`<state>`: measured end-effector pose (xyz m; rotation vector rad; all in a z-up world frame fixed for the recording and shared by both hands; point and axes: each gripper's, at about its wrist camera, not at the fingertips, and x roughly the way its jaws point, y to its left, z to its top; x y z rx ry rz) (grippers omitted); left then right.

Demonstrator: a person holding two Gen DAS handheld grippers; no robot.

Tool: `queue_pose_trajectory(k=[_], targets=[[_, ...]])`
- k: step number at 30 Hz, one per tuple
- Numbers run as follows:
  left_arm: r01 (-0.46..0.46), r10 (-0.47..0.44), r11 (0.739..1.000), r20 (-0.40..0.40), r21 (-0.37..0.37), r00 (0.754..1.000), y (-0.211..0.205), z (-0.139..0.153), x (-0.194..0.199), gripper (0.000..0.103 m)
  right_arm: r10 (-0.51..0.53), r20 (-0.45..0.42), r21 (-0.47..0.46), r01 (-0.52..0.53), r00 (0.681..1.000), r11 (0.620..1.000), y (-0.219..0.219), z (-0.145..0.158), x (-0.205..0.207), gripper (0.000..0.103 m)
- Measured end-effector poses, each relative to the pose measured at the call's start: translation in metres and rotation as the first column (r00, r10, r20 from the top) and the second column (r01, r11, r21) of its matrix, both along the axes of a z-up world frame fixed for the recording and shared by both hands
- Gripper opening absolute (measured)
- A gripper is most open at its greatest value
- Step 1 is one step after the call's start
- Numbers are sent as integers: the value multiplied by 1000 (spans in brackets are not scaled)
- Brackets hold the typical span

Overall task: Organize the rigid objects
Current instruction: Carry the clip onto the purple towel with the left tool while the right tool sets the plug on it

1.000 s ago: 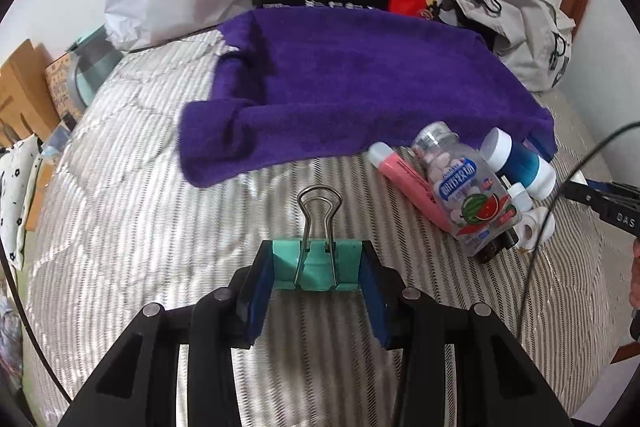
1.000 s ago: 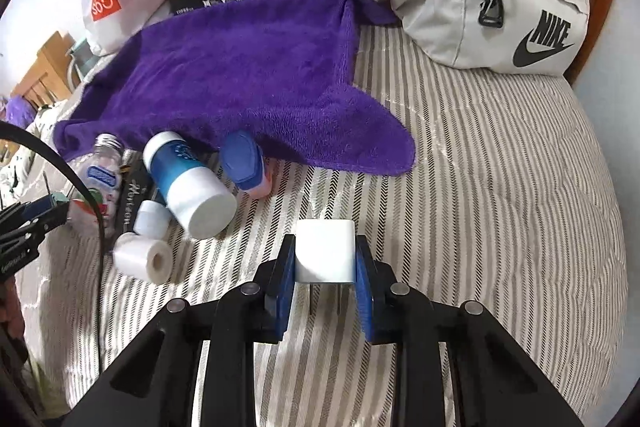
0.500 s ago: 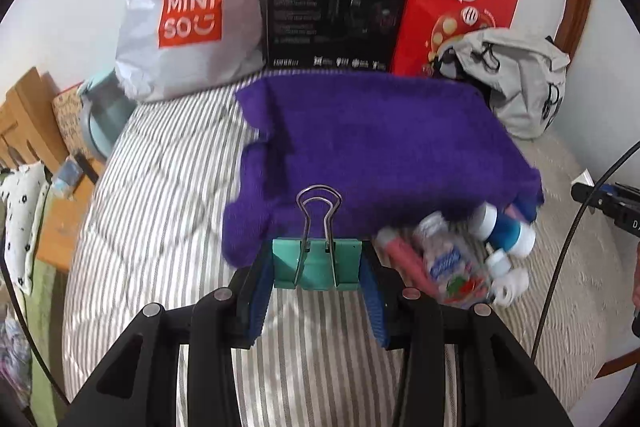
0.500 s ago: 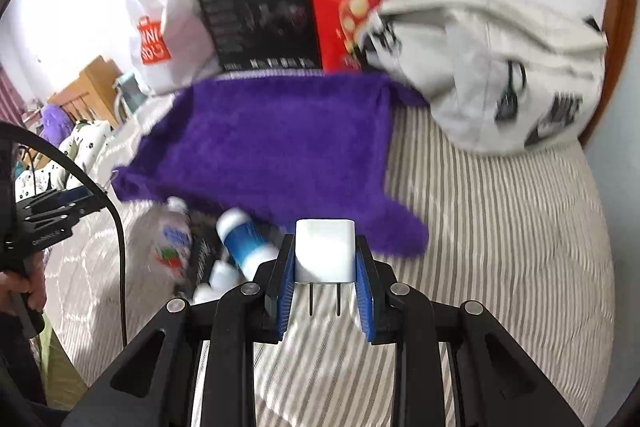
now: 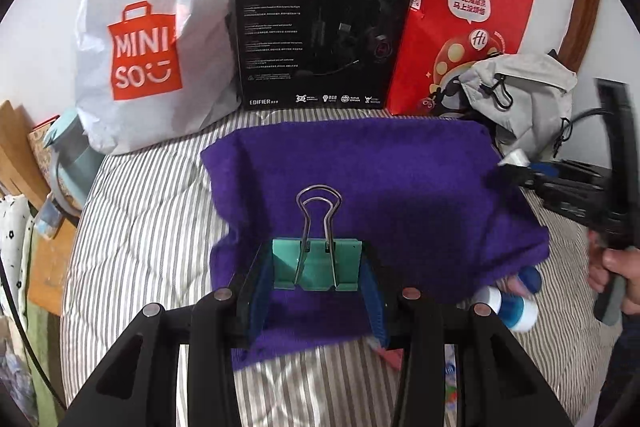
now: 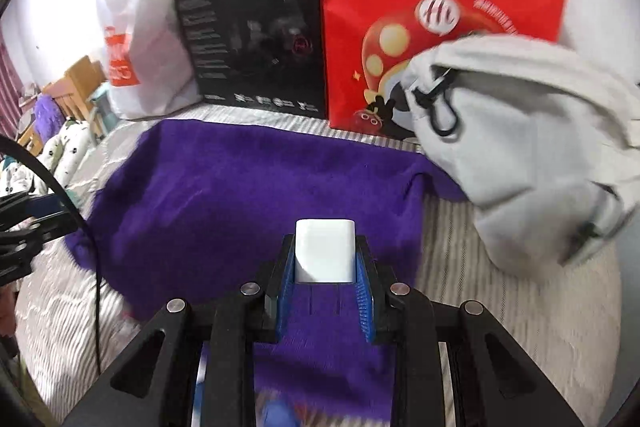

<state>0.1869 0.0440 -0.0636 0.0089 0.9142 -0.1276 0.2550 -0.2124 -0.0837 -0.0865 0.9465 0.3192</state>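
A teal binder clip is clamped by its body between the pads of the left gripper, wire handles pointing forward, and is carried above the near edge of the purple towel spread across the striped bed. A white plug is pinched across its flat sides by the right gripper, prongs toward the camera, also above the towel. Both are judged light and stiff; the clip's painted steel and the plug's glossy shell look slippery, so flat opposing faces seem the surest hold. A blue-and-white bottle lies at the towel's near right corner, partly hidden. Against the wall at the bed's far edge stand a white bag, a black box and a red bag, with a grey backpack beside; their contents cannot be seen.
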Motion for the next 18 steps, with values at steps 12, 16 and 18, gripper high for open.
queue_pose_trajectory(k=[12,16,18], targets=[[-9,10,1000,-38,1,999,8,-21,46,39,-14,-81,-103,5,997,995,22,-54,71,27],[-16,15,1000,-50,-3,999,10,-29,60,39,0,-110,-117,-13,994,993,23,-58,74,30],[-14,14,1000,-53,-3,998,9,-32,68,39,3,-104,-141,-18,995,990,23,-58,72,44]])
